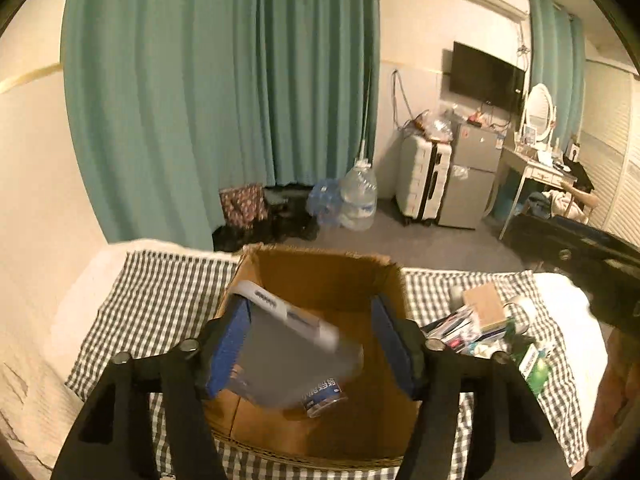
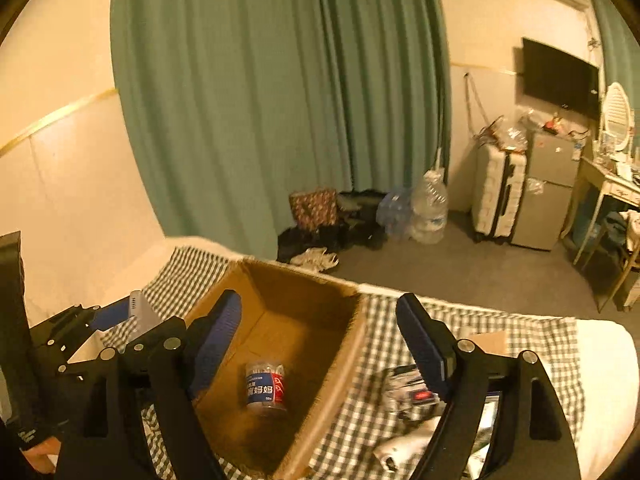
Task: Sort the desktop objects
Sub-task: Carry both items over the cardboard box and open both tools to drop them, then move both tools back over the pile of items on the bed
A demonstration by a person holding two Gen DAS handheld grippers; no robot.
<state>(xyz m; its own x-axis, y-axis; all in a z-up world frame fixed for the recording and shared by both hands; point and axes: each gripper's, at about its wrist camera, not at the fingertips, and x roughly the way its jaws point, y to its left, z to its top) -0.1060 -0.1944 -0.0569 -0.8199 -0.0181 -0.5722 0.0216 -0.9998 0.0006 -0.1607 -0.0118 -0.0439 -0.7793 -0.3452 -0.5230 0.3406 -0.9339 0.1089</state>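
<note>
An open cardboard box (image 1: 328, 272) stands on a checked cloth; it also shows in the right wrist view (image 2: 304, 304). My left gripper (image 1: 312, 340) is open above the box. A flat grey case with a white edge (image 1: 292, 352), blurred, is tilted between its fingers, touching only the left pad (image 1: 228, 344). A clear jar with a blue and red label (image 2: 266, 388) lies on the box floor, partly under the case in the left view (image 1: 324, 396). My right gripper (image 2: 320, 344) is open and empty over the box's right wall. The left gripper with the case shows at far left (image 2: 136, 312).
A pile of packets, a brown card and a green box (image 1: 492, 328) lies on the cloth right of the box; it also shows in the right wrist view (image 2: 412, 400). Beyond the table edge are the floor, water bottles (image 1: 356, 196), a suitcase and a small fridge.
</note>
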